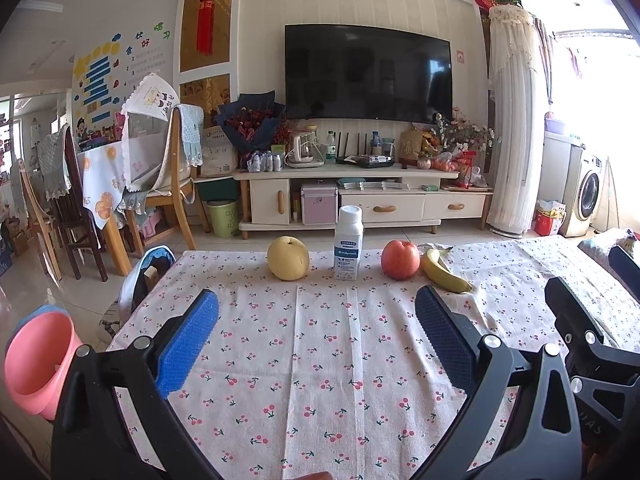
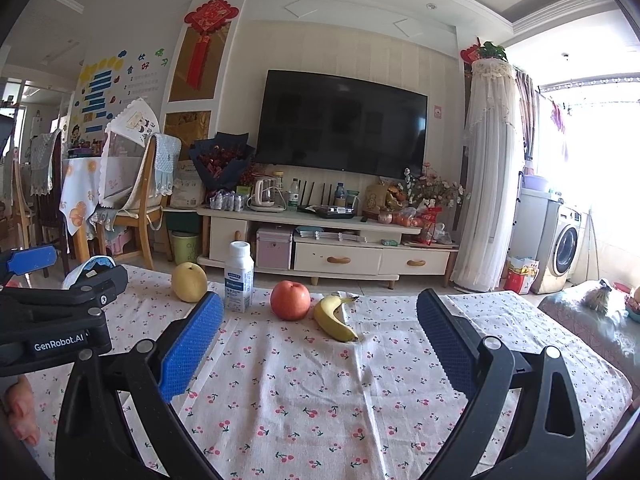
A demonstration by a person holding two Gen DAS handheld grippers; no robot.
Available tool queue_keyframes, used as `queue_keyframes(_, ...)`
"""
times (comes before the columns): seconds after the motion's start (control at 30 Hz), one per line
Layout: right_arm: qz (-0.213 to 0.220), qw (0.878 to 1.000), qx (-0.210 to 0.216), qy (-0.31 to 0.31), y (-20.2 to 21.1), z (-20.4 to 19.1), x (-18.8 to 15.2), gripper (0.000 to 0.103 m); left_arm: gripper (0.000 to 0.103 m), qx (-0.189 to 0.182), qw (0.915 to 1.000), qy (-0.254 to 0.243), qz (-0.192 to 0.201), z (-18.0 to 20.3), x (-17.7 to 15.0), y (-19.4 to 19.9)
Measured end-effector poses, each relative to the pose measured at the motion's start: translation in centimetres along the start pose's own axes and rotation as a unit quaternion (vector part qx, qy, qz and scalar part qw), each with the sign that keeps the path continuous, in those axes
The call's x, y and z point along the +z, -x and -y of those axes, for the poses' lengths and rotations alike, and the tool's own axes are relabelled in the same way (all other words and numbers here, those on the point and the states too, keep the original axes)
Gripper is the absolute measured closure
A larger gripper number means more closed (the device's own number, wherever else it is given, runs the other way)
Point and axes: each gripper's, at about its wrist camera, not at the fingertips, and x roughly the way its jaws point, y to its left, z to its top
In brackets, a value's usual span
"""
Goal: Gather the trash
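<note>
Both claws hang over the near half of the bench (image 1: pixel 320 360), which is covered by a cherry-print cloth, and both are spread wide with nothing between their blue pads. The left claw (image 1: pixel 316 332) points straight at a white bottle (image 1: pixel 348 244) standing upright near the far edge. The right claw (image 2: pixel 320 336) sits just beside it, aimed more toward the banana (image 2: pixel 334 318).

4 things line the far edge in a row: a yellow pear (image 1: pixel 288 258), the bottle, a red apple (image 1: pixel 400 260) and the banana, its tip reaching toward the claws. The pear and bottle stand apart; the apple and banana are close, nearly touching. A crumpled bit of wrapper (image 2: pixel 346 294) shows just behind the banana.

Between the claws and that row the cloth lies bare and flat. Off the bench's left edge, a pink bin (image 1: pixel 38 364) stands low beside the left claw. Beyond the far edge lies open floor, then a TV cabinet (image 1: pixel 360 196).
</note>
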Motion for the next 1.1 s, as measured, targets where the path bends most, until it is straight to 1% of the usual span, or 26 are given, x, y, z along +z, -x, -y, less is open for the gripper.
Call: queue_keyframes(1.1,-0.002,1.000,0.000,0.006,-0.34,-0.23,-0.24,0.007,0.004,0.002,1.0000,-0.003,0.007,0.39,-0.19,0.02)
